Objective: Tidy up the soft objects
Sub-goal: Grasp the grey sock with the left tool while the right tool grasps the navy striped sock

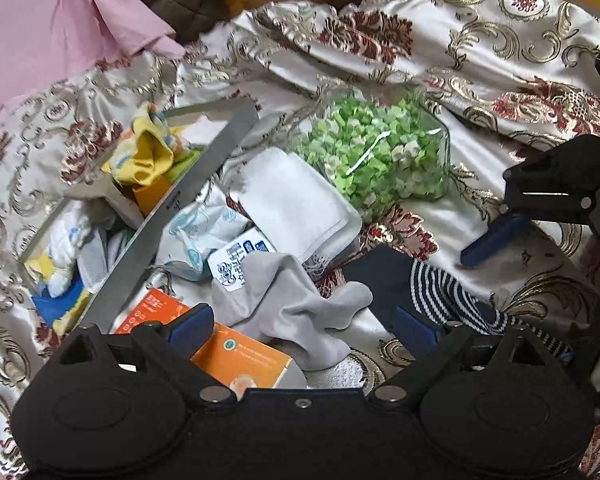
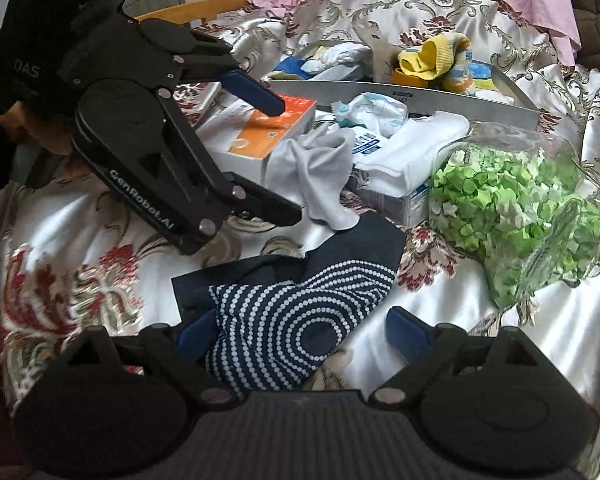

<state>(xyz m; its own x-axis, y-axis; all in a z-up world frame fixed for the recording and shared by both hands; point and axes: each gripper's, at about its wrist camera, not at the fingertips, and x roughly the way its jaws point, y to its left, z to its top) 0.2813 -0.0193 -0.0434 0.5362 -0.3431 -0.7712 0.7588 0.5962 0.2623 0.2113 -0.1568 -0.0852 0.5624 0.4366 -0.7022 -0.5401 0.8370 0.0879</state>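
Note:
A grey sock (image 1: 296, 304) lies crumpled on the floral bedspread, partly over an orange box (image 1: 236, 354). My left gripper (image 1: 304, 330) hovers just above it, open, and its blue pads (image 1: 192, 326) stand wide on either side without pressing on the sock. A navy sock with white dots (image 2: 296, 320) lies flat to the right of the grey one. My right gripper (image 2: 300, 332) is open over it, with one pad at the sock's left edge and the other clear of it. A white folded cloth (image 1: 300, 204) rests behind the grey sock.
A grey metal tray (image 1: 204, 184) at the back left holds yellow socks (image 1: 148, 152) and other small cloths. A clear container of green paper stars (image 1: 380, 148) lies on its side to the right. Pink fabric (image 1: 40, 20) is heaped at the far left.

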